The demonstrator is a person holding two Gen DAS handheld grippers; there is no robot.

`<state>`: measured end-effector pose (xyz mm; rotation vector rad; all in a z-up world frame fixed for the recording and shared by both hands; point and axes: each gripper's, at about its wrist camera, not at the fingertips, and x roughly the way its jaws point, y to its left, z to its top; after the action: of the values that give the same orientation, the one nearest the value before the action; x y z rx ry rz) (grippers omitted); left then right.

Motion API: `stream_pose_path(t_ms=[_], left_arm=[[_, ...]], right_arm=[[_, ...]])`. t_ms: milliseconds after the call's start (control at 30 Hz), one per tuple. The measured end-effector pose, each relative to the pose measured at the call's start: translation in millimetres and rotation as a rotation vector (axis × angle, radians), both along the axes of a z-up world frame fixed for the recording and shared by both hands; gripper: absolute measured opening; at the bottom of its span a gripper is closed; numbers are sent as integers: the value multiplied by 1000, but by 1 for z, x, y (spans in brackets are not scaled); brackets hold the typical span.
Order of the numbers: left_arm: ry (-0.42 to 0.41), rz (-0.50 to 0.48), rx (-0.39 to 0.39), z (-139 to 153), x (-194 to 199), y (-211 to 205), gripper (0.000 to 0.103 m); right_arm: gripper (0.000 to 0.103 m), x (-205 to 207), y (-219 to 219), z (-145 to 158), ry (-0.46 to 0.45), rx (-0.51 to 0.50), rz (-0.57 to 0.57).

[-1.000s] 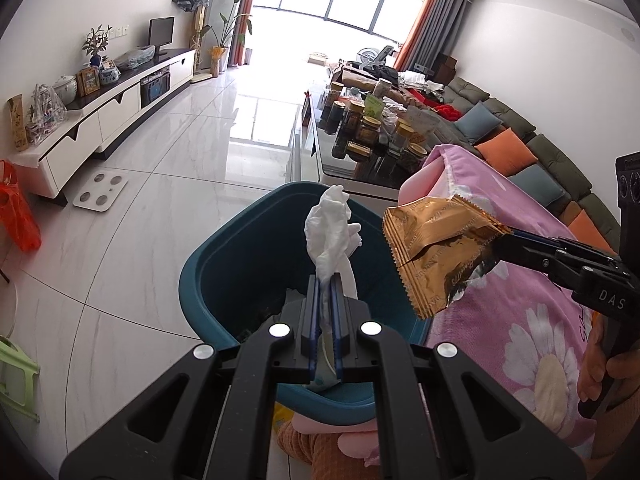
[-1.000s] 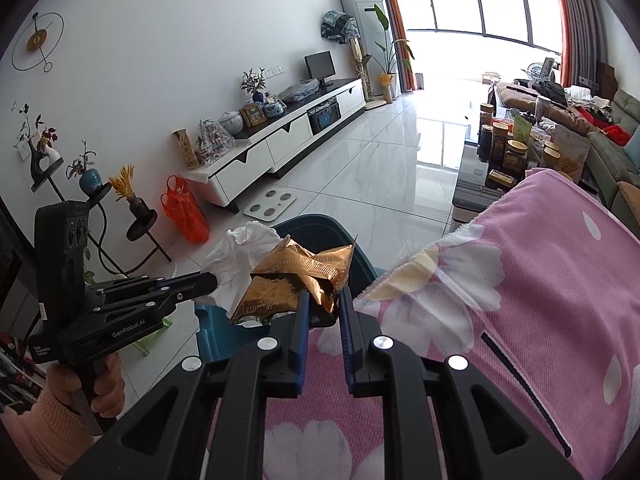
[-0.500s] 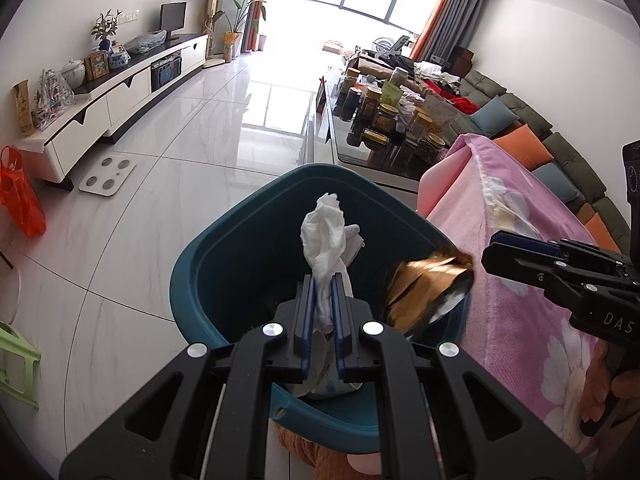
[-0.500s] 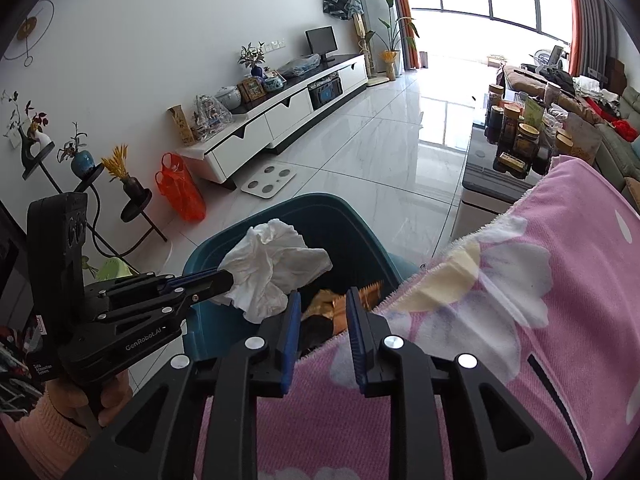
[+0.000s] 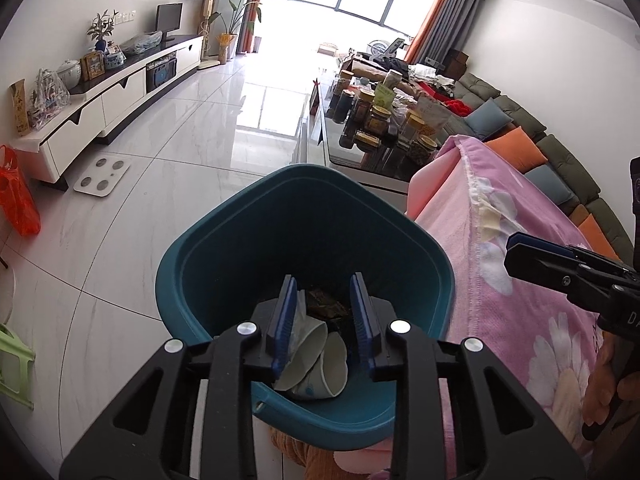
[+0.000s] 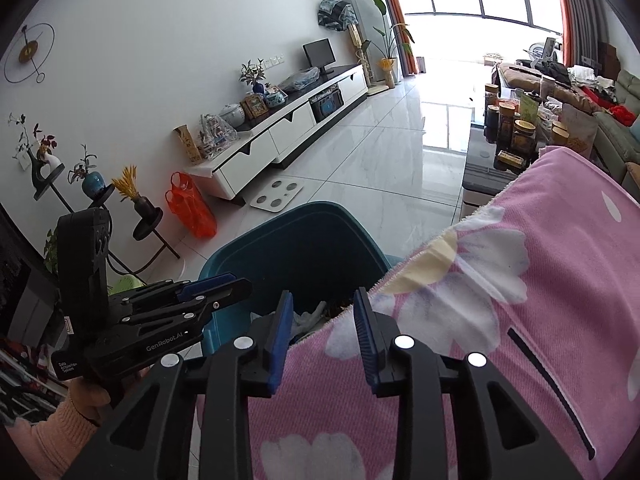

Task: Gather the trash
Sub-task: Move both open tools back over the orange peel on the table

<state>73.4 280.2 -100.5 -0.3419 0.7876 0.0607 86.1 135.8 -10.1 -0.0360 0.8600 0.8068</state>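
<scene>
A teal trash bin [image 5: 240, 220] stands on the floor beside the pink flowered blanket [image 5: 532, 300]. My left gripper [image 5: 323, 284] hangs over the bin's mouth, its jaws opening, and no thing is pressed between the pads. Below it in the bin lie crumpled paper cups [image 5: 320, 360] and the brown-gold wrapper [image 5: 325, 305]. My right gripper [image 6: 323, 296] is over the blanket's edge at the bin [image 6: 280, 236], jaws opening with nothing between them. White tissue [image 6: 314, 314] shows down inside the bin. The left gripper [image 6: 240, 284] sits to its left, the right gripper [image 5: 516, 250] to the other's right.
A glass coffee table [image 5: 360, 160] crowded with jars stands beyond the bin. A white TV cabinet [image 5: 112, 100] lines the left wall, with a bathroom scale [image 5: 102, 172] and an orange bag [image 5: 18, 196] on the floor. A sofa [image 5: 560, 160] runs along the right.
Both grippers opened. The tissue left the left gripper and the gold wrapper left the right one; both now lie in the bin. The left gripper sank toward the bin.
</scene>
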Motion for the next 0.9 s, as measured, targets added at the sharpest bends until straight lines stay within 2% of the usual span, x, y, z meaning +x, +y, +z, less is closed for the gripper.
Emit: stream_pose_path(t_ms=[33, 133, 333, 633, 900], left_arm=[[-18, -10, -4, 5, -3, -5, 32], [-91, -66, -24, 24, -19, -23, 41], [-190, -250, -11, 55, -32, -92, 50], [-177, -544, -38, 58, -20, -208, 50], [-125, -767, -83, 51, -10, -301, 50]], right_arm=[[37, -4, -6, 4, -14, 12, -5], [40, -15, -28, 16, -56, 42, -24], [47, -33, -87, 36, -135, 83, -119], [48, -64, -206, 37, -197, 70, -404], [48, -72, -313, 14, -143, 68, -670]])
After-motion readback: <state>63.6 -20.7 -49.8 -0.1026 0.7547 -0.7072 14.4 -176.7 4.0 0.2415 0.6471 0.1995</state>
